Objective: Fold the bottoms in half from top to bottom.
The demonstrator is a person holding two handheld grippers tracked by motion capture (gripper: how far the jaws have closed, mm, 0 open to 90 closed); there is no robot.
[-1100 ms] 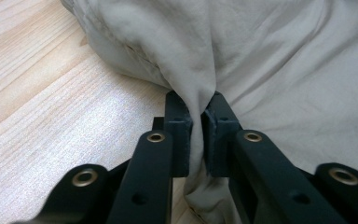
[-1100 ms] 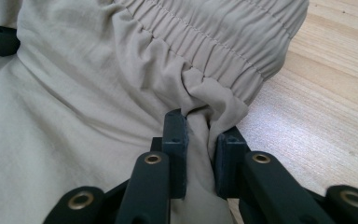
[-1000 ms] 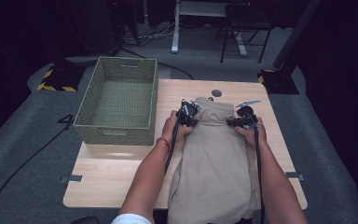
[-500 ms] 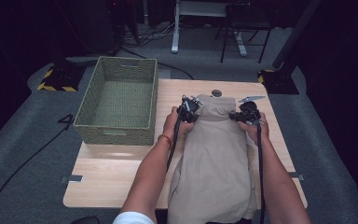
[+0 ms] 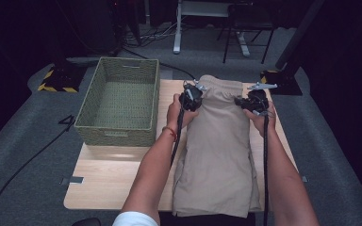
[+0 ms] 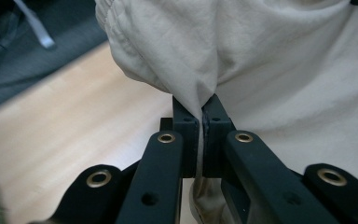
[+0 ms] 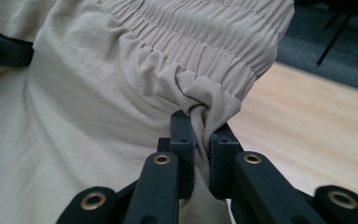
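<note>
- Beige shorts [image 5: 217, 155]: spread lengthwise on the right half of the wooden desk [image 5: 118, 181], elastic waistband [image 7: 223, 42] at the far end, leg hems overhanging the near edge. The waist end is raised off the desk while the legs lie flat, which suggests a lift or a fold from the top.
- Left tongs [image 5: 190, 98]: pressed together on a pinch of cloth at the left waist corner; in the left gripper view a thin fold of fabric runs between the pads [image 6: 186, 123], so the grip is on cloth alone, not the desk.
- Right tongs [image 5: 253, 101]: likewise clamped on a bunched fold just below the gathered waistband at the right corner, seen in the right gripper view.
- Paired corner grips: holding both waist corners apart keeps the band taut and level, so the garment hangs or folds evenly.
- Woven basket [image 5: 120, 101]: stands empty just beside the shorts on the left, probably the destination.
</note>
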